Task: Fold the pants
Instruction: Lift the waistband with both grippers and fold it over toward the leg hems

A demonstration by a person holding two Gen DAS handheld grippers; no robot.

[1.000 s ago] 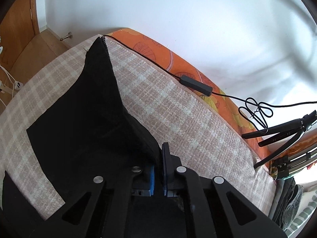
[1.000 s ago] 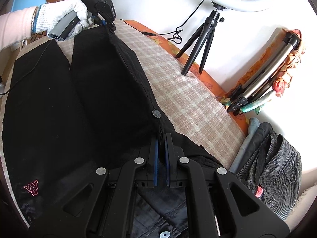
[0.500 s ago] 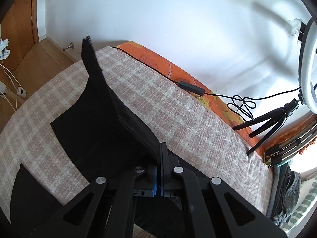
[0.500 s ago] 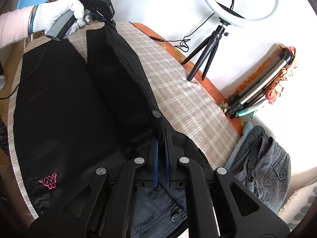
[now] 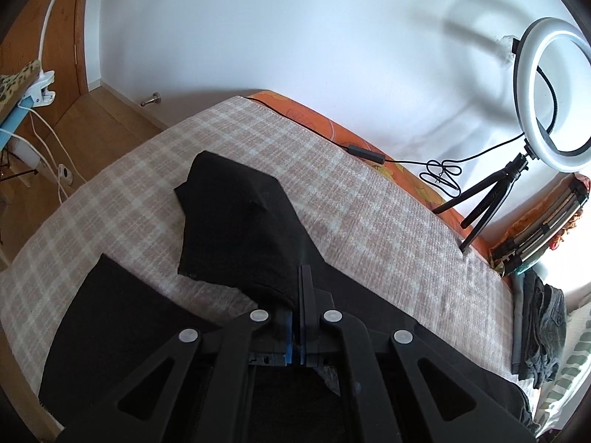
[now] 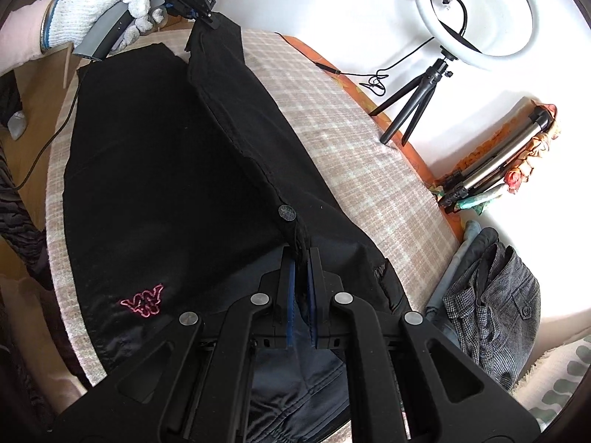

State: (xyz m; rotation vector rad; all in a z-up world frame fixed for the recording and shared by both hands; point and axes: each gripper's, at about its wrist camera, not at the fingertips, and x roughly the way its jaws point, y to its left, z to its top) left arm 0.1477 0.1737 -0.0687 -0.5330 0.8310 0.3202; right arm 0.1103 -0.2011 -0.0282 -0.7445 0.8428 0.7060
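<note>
I have the black pants (image 6: 159, 170) spread lengthwise on the checked bedcover (image 6: 354, 147), and both of my claws are clamped on the far leg, lifting its outer edge off the cover. My right gripper (image 6: 300, 265) has its blue pads pressed together on the seam at the waist end, just below a round metal snap (image 6: 286, 212), with the fabric bunched between the pads. My left gripper (image 5: 296, 295) is pinched tight on the hem end of the same leg; from its own camera the cuff droops forward in a loose fold (image 5: 236, 221) over the cover, while the other leg's hem (image 5: 110, 317) lies flat to the left. In the right view the gloved left hand (image 6: 96, 11) holds that gripper up at the top of the frame (the leg hangs taut between the two grips). A pink embroidered logo (image 6: 144, 301) shows on the near leg, which lies flat. Against the wall stands a ring light (image 6: 476, 11) on a small tripod (image 6: 413, 99), with a folded tripod (image 6: 495, 162) and a grey garment (image 6: 495, 302) beyond the bed's edge.
</note>
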